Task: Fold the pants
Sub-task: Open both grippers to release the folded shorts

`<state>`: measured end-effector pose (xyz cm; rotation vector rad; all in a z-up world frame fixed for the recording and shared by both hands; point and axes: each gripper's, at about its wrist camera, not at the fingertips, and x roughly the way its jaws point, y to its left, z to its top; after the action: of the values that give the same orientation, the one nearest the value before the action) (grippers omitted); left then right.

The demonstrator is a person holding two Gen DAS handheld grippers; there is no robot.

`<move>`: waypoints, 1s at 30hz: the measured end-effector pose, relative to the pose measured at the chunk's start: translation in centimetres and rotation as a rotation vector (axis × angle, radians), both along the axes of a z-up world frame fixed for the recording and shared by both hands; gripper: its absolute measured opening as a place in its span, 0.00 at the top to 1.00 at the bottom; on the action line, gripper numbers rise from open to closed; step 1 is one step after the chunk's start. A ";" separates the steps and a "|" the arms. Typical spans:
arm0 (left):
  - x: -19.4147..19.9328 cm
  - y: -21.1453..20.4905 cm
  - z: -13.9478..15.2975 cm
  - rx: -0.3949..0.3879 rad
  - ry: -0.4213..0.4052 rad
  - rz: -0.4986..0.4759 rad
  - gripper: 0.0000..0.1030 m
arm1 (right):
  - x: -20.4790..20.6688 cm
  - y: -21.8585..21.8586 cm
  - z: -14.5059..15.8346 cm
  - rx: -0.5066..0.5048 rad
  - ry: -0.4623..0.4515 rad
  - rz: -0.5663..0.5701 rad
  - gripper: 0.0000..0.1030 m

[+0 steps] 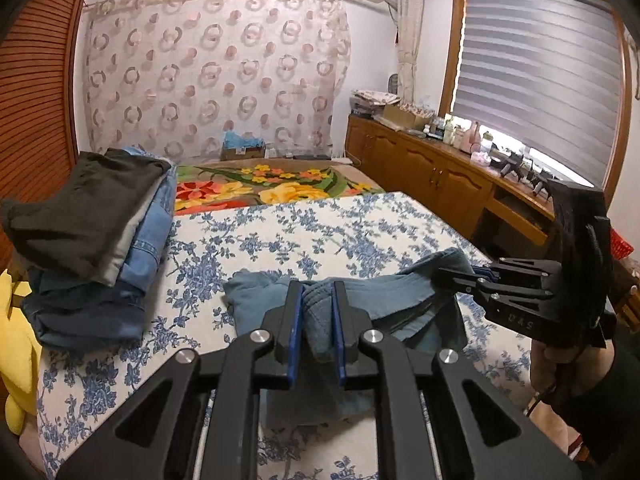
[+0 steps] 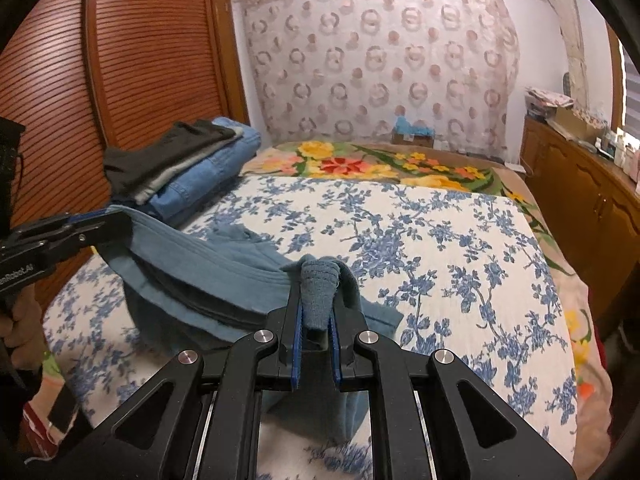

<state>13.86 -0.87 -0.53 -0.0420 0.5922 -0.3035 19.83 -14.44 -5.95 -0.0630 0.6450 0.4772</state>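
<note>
Left wrist view: the left gripper [image 1: 317,304] has its fingers clamped on a bunched fold of the teal pants [image 1: 400,296], which are draped over the floral bedspread [image 1: 280,236]. A stack of folded clothes [image 1: 92,232] sits to the left.

Right wrist view: the right gripper [image 2: 316,308] pinches another bunch of the pants [image 2: 208,276]; the left gripper [image 2: 116,220] grips their far edge.

The teal cloth pants [image 1: 404,292] are laid on the blue-flowered white bed cover [image 1: 320,232]. A pile of folded clothes [image 1: 92,236] is stacked to their left. A long wooden cabinet [image 1: 432,168] is set right of the bed.
</note>
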 end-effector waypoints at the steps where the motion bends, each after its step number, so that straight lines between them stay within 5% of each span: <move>1: 0.1 0.0 -0.3 0.006 0.004 0.001 0.85 | 0.3 0.1 -0.4 -0.004 0.010 0.000 0.92; 7: -0.1 0.7 -1.9 0.005 0.045 -0.012 0.60 | 1.2 0.6 -2.4 -0.036 0.047 0.000 0.92; 18: -0.3 1.1 -5.8 0.051 0.160 -0.014 0.54 | 1.1 0.5 -2.5 -0.039 0.034 -0.011 0.87; 25: -0.7 1.6 -6.9 0.071 0.193 -0.018 0.54 | -0.1 -0.4 -1.6 -0.045 0.004 -0.008 0.66; 30: -0.3 2.1 -7.0 0.080 0.211 -0.012 0.54 | -1.6 -0.8 -2.3 -0.071 0.020 0.045 0.61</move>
<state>13.52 1.20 -7.57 0.0071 0.8134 -0.2887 18.25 -15.22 -8.27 -0.1407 0.6808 0.4990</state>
